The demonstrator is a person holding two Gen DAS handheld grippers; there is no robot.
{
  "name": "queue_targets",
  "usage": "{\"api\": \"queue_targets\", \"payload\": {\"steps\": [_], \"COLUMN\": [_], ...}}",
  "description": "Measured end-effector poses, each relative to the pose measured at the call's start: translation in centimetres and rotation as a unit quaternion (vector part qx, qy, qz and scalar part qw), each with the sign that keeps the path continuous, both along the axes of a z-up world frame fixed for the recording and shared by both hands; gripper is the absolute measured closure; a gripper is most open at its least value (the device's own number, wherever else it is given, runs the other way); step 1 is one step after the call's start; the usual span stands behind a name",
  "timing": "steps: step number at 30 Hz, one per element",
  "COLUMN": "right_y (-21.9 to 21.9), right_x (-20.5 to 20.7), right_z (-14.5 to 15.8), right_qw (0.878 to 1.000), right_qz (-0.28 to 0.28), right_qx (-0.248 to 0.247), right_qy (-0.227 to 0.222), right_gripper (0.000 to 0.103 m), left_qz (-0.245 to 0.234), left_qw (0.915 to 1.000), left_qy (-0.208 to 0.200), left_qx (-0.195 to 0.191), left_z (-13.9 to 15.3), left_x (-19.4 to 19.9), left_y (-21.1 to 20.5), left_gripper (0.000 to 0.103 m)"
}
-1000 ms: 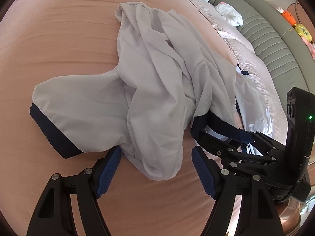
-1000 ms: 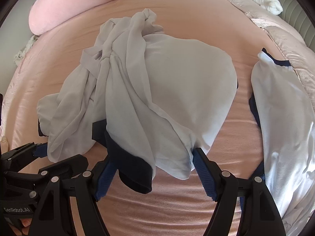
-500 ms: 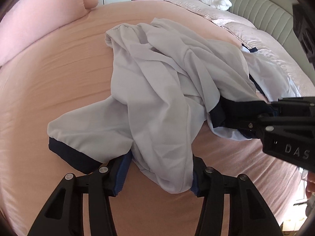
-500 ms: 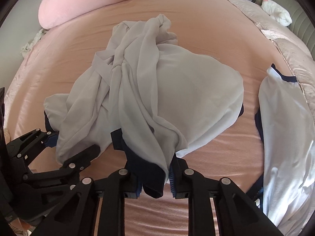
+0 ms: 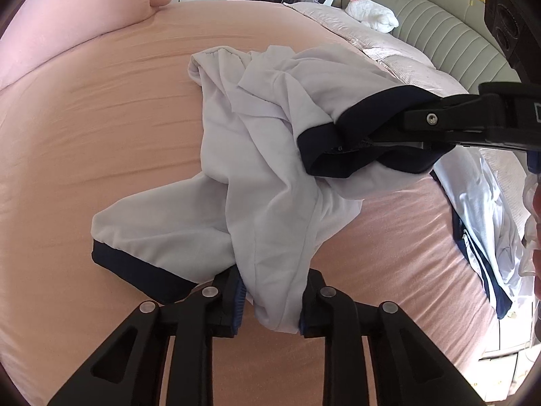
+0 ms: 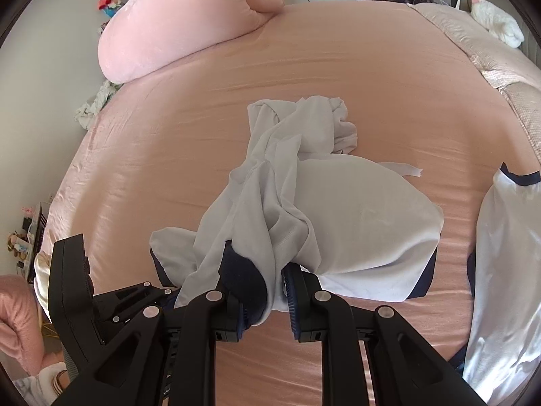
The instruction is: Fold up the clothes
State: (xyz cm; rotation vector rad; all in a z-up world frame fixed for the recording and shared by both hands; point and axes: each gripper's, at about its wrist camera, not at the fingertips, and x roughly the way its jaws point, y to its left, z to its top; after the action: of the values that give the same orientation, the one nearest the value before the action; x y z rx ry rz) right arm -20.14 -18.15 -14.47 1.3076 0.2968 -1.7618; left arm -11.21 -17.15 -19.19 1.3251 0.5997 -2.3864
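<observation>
Closing left gripper [image 5: 270,301] pinches limp, crumpled white shirt [image 5: 270,155].

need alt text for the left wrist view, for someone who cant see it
The left gripper is closing its jaws on a fold of a crumpled white garment with navy trim that lies on a pink bed. From the right, the right gripper has pinched and raised the garment's navy hem. A second white garment lies at the right edge.
</observation>
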Motion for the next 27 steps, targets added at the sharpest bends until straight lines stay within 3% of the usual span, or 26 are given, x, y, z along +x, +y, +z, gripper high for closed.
{"api": "queue_targets", "payload": {"steps": [5,12,15,18,21,27], "right_y": [-1.6,-2.7,-3.3,-3.9,-4.4,-5.4], "right_x": [-1.0,-2.9,-3.5,-3.7,-3.7,-3.2], "right_z": [-0.4,-0.9,-1.5,-1.7,-1.6,-0.9], "right_qw": [1.0,0.998,0.996,0.994,0.991,0.986], "right_qz": [0.012,0.034,0.046,0.061,0.076,0.103], "right_qx": [0.011,0.019,0.043,0.07,0.087,0.122], "right_qy": [-0.017,-0.052,-0.064,-0.065,-0.075,-0.038], "right_gripper": [0.087,0.087,0.087,0.087,0.087,0.087], "left_qz": [-0.003,-0.054,-0.084,-0.114,-0.114,-0.102], "left_qw": [0.9997,0.9966,0.9914,0.9878,0.9868,0.9859], "left_qy": [-0.011,-0.059,-0.092,-0.102,-0.113,-0.112], "left_qx": [0.022,0.018,0.039,0.029,0.024,0.072], "left_z": [0.9,2.2,2.3,2.7,2.7,2.6], "left_x": [-0.4,-1.8,-3.1,-4.1,-4.4,-4.1], "left_y": [-1.2,-0.9,-1.1,-1.6,-2.1,-2.8], "left_gripper": [0.085,0.085,0.085,0.085,0.085,0.085]}}
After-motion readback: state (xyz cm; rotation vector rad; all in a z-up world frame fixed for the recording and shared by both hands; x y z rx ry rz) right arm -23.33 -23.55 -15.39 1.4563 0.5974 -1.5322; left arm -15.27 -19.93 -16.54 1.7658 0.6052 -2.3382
